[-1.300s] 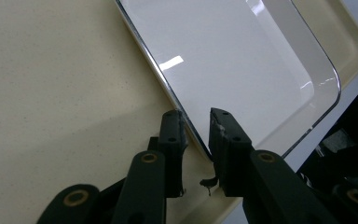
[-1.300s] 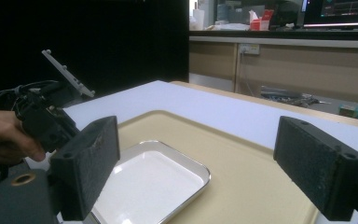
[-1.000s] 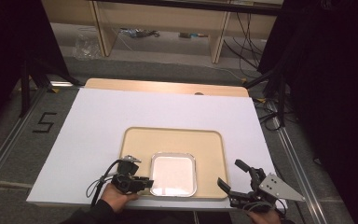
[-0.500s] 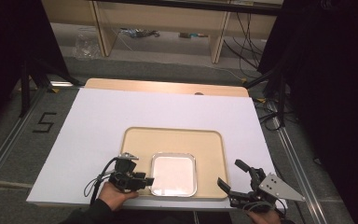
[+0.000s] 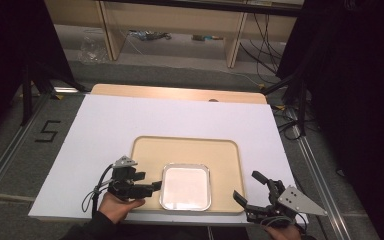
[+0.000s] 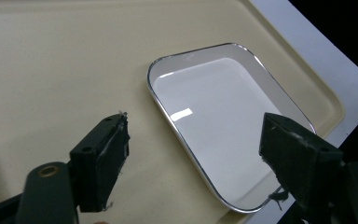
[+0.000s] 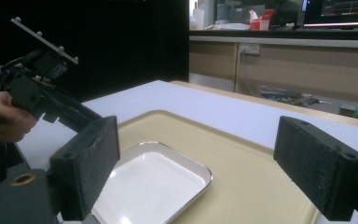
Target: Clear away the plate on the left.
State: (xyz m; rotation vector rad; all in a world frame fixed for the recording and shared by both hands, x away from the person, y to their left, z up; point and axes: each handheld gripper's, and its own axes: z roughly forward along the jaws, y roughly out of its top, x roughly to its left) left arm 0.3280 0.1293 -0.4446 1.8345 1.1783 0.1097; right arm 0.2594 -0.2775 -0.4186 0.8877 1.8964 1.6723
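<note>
Left gripper [image 5: 152,186] has edged toward the white dish [image 5: 185,186], jaws spread at its 9 o'clock rim. Dish sits on beige tray [image 5: 185,150], near edge. Right gripper [image 5: 247,188] spread, at 3 o'clock, apart.

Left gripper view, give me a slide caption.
Open left gripper poised over a white dish on a beige tray.

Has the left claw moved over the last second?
Yes. The left claw has edged right, toward the white dish's left rim on the beige tray.
</note>
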